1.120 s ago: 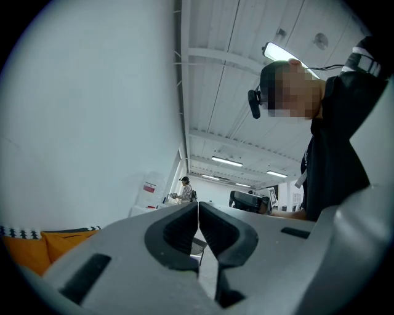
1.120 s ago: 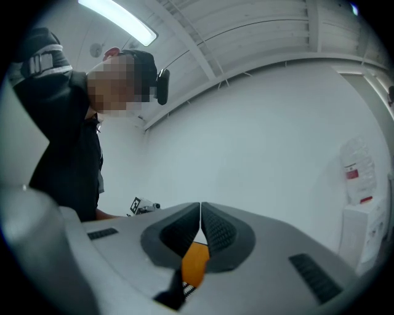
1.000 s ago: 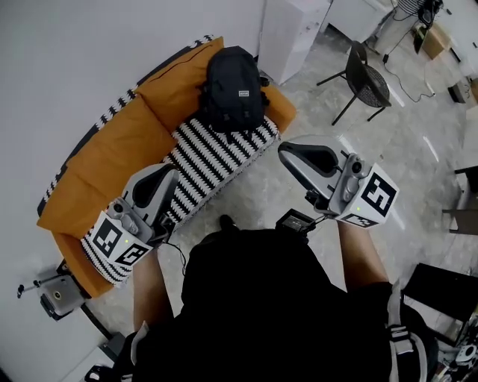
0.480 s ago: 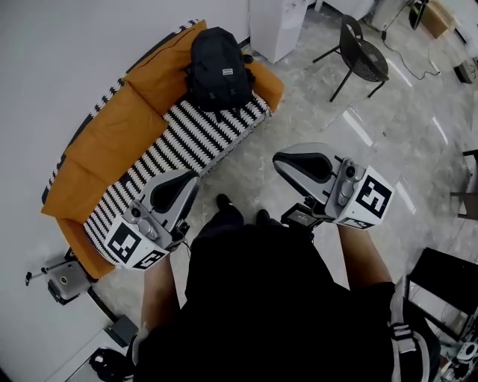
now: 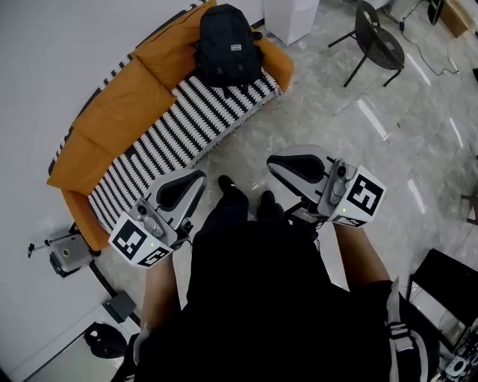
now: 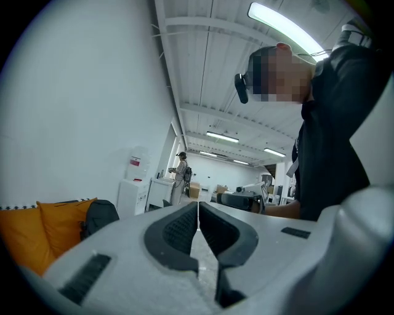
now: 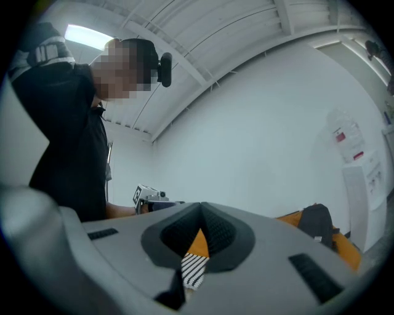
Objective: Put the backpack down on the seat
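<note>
The black backpack (image 5: 226,45) stands on the right end of the orange sofa (image 5: 112,127), on its black-and-white striped seat (image 5: 179,130), leaning against the back cushion. Nothing touches it. My left gripper (image 5: 197,178) and right gripper (image 5: 277,161) hover over the grey floor close to my body, well short of the sofa. Both are shut and hold nothing. In the left gripper view the backpack (image 6: 98,216) shows small at the lower left, beyond the closed gripper (image 6: 197,207). In the right gripper view the backpack (image 7: 316,225) sits at the right, past the closed gripper (image 7: 201,210).
A black mesh chair (image 5: 378,42) stands on the floor right of the sofa, with a white cabinet (image 5: 292,10) behind it. A small grey device (image 5: 64,254) and a dark item (image 5: 104,340) lie by the wall at the left. A person (image 6: 181,175) stands far off.
I have backed away from the sofa. Both grippers have drawn away from the sofa with me and sunk a little, staying shut. The backpack has not moved on the seat.
</note>
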`<state>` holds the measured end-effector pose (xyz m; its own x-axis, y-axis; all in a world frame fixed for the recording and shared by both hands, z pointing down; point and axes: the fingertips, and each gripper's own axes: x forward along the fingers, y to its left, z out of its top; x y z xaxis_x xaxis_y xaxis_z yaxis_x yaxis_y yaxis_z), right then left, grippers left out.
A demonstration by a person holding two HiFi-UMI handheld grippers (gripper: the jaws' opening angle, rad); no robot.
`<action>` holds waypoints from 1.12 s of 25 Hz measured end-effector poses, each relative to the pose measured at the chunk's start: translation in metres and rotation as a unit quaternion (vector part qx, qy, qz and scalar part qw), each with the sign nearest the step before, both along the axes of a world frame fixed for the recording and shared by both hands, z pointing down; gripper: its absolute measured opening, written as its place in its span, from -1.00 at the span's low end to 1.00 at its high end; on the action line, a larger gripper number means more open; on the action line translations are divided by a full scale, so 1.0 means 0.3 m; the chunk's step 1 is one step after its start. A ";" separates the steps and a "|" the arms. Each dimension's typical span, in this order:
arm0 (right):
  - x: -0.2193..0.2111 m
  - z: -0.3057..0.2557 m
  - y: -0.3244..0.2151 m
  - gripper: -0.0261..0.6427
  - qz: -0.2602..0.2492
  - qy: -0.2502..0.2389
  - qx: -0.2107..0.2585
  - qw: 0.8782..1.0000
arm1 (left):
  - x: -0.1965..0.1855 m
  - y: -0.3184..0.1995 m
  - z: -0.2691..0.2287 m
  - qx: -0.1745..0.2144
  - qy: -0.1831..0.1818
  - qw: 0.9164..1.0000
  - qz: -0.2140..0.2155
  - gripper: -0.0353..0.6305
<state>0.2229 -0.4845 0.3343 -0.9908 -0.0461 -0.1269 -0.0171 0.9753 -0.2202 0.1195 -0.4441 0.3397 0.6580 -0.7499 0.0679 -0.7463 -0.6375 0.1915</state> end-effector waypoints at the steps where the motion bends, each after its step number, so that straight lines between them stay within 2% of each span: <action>1: 0.002 0.017 0.017 -0.84 -0.002 0.001 -0.002 1.000 | 0.008 0.015 0.001 0.003 -0.001 1.000 0.000 -0.81; 5: -0.002 0.053 0.058 -0.84 -0.002 0.011 -0.008 1.000 | 0.025 0.029 0.018 0.010 -0.001 1.000 0.012 -0.81; 14: -0.055 0.043 0.147 -0.84 0.007 0.037 0.011 0.999 | 0.058 0.055 0.005 0.033 0.026 0.997 0.062 -0.81; 20: -0.172 0.028 0.199 -0.84 0.001 0.044 0.019 0.999 | -0.050 0.115 0.031 0.022 0.036 0.997 0.065 -0.81; 28: -0.294 0.025 0.233 -0.84 0.003 0.059 0.034 0.998 | -0.178 0.152 0.023 0.035 0.037 0.996 0.069 -0.81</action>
<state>0.1347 -0.4145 0.3418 -0.9988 -0.0477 -0.0120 -0.0454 0.9878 -0.1491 0.0661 -0.3984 0.3465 0.7561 -0.6536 -0.0338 -0.6366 -0.7464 0.1941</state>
